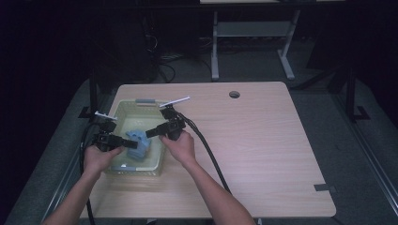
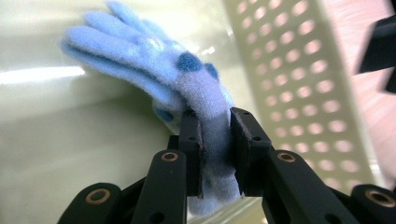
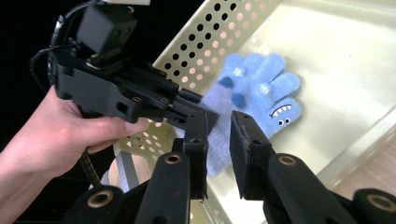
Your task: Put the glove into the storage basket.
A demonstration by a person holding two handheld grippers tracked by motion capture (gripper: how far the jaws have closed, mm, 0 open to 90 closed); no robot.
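Observation:
A fuzzy light-blue glove (image 1: pixel 140 143) with dark blue dots and a small monster face lies in a pale yellow perforated bin (image 1: pixel 136 169) at the table's left. My left gripper (image 1: pixel 133 144) reaches into the bin from the left. Its jaws are shut on the glove's (image 2: pixel 154 60) pale cuff, seen close in the left gripper view, gripper (image 2: pixel 217 149). My right gripper (image 1: pixel 150 133) comes in from the right, just above the glove (image 3: pixel 266 88). The right gripper (image 3: pixel 218 140) stands open, close to the left gripper (image 3: pixel 205 116) and the cuff, with nothing gripped.
The bin's perforated wall (image 2: pixel 299 70) rises right beside the glove. The wooden table (image 1: pixel 263 140) is bare to the right, with a cable hole (image 1: pixel 234 94) at the back. A black cable (image 1: pixel 209 150) trails from the right gripper toward the front edge.

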